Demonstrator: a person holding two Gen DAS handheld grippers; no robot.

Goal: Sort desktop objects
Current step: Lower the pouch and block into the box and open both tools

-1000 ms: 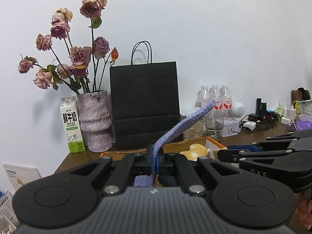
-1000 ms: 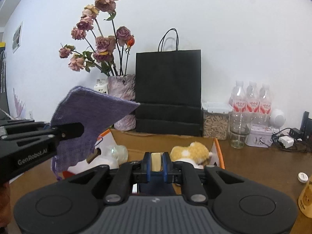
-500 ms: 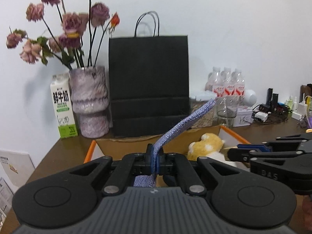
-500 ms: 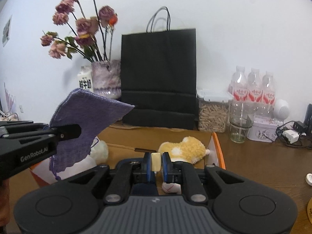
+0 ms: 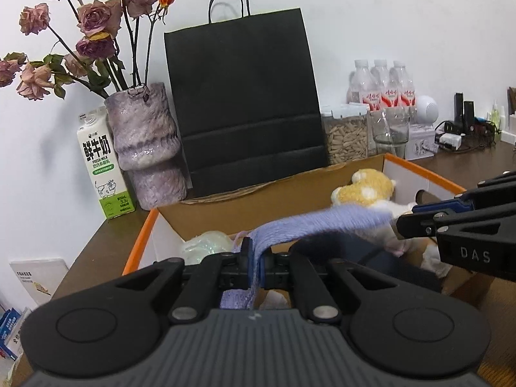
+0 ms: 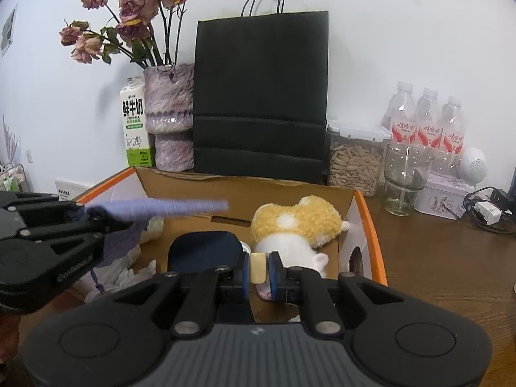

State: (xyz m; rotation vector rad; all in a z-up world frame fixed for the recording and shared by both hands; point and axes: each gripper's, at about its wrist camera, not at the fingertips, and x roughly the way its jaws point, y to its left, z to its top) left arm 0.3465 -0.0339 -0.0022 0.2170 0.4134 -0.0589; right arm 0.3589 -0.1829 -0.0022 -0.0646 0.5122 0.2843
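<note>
My left gripper (image 5: 255, 258) pinches a purple knitted cloth (image 5: 322, 222) over the open orange-rimmed cardboard box (image 5: 142, 238); its jaws are opening slightly, with the cloth still between the pads. The cloth (image 6: 161, 208) reaches out level and blurred from the left gripper (image 6: 93, 214). My right gripper (image 6: 258, 259) is shut on a small cream block (image 6: 258, 267) above the box (image 6: 371, 225). In the left wrist view the right gripper (image 5: 406, 217) comes in from the right. A yellow-and-white plush toy (image 6: 300, 222) and a dark blue object (image 6: 203, 248) lie inside.
Behind the box stand a black paper bag (image 6: 261, 96), a purple vase of dried roses (image 6: 169, 119) and a milk carton (image 6: 135, 122). A jar of seeds (image 6: 354, 158), a glass (image 6: 404, 177), water bottles (image 6: 425, 122) and cables (image 6: 483, 209) sit at the right.
Both grippers have sunk and come closer to the box. The purple cloth, which stood slanting upward, has swung down and now stretches level across the box.
</note>
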